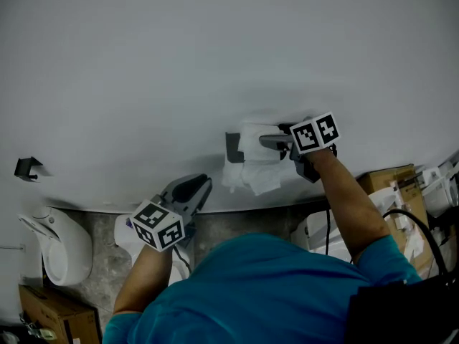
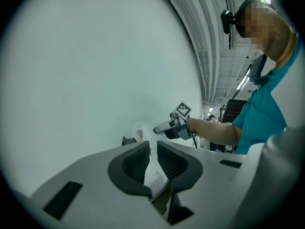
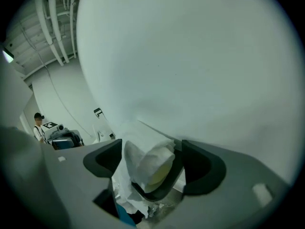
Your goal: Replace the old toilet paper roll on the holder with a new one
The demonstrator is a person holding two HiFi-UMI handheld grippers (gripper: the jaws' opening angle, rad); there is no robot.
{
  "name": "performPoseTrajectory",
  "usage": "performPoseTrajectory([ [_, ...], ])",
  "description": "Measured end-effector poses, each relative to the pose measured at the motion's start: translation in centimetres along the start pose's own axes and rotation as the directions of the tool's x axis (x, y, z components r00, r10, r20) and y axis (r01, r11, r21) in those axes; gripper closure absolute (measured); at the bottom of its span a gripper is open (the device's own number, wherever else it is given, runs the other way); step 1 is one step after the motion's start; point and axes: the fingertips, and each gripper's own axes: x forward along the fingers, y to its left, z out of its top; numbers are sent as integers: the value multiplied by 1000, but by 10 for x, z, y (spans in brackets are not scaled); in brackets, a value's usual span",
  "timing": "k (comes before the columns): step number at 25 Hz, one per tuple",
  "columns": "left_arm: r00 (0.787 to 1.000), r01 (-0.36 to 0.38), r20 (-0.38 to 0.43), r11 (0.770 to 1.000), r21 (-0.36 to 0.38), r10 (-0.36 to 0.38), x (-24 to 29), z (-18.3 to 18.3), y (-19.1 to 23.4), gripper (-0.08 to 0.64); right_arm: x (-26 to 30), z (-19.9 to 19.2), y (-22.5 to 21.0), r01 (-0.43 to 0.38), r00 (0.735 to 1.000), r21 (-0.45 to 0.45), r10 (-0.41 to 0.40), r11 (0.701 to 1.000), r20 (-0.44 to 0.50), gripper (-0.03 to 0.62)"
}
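A partly used toilet paper roll (image 1: 252,155) sits on a black holder (image 1: 232,147) on the white wall, with loose sheets hanging below. My right gripper (image 1: 267,143) reaches it from the right. In the right gripper view the jaws of the right gripper (image 3: 151,159) stand open on either side of the roll (image 3: 153,165), whose pale core shows; the pads stay clear of it. My left gripper (image 1: 195,187) is lower and to the left, away from the holder. In the left gripper view the left gripper (image 2: 153,159) is shut on a thin strip of white paper (image 2: 153,174).
A white toilet fixture (image 1: 63,248) and a small black wall hook (image 1: 27,168) are at the left. Cardboard boxes (image 1: 391,181) and cables (image 1: 412,228) lie on the floor at the right, another box (image 1: 54,314) at the lower left.
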Motion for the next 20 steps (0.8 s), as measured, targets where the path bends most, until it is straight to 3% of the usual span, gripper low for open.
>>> performPoseTrajectory([
  [4, 1000, -6, 5, 1000, -10, 6, -1, 1, 4, 503, -22, 5, -2, -24, 995, 58, 19, 998, 96, 202],
  [6, 1000, -11, 14, 1000, -12, 11, -3, 4, 6, 503, -41, 13, 1, -60, 981, 82, 44, 995, 189, 201],
  [8, 999, -20, 26, 1000, -13, 20, -5, 7, 9, 503, -69, 24, 10, -114, 942, 68, 87, 991, 324, 202],
  [10, 999, -28, 45, 1000, -14, 28, -9, 10, 12, 503, -99, 28, 22, -169, 885, 14, 145, 986, 441, 204],
  [11, 998, -31, 57, 999, -15, 32, -11, 11, 14, 503, -111, 25, 29, -182, 861, -25, 171, 983, 478, 225],
  [13, 996, -37, 82, 999, -20, 38, -16, 12, 15, 503, -128, 10, 40, -156, 836, -106, 188, 982, 515, 356],
  [14, 995, -37, 94, 999, -25, 39, -18, 12, 14, 505, -133, 0, 43, -125, 834, -137, 179, 983, 522, 445],
  [16, 993, -36, 113, 998, -42, 40, -21, 8, 12, 514, -134, -25, 45, -65, 838, -165, 143, 984, 526, 552],
  [17, 992, -38, 118, 998, -52, 44, -22, 5, 11, 522, -131, -37, 43, -41, 843, -161, 120, 986, 524, 586],
  [20, 991, -50, 120, 996, -76, 59, -22, -5, 8, 543, -118, -74, 32, 0, 864, -115, 58, 993, 501, 591],
])
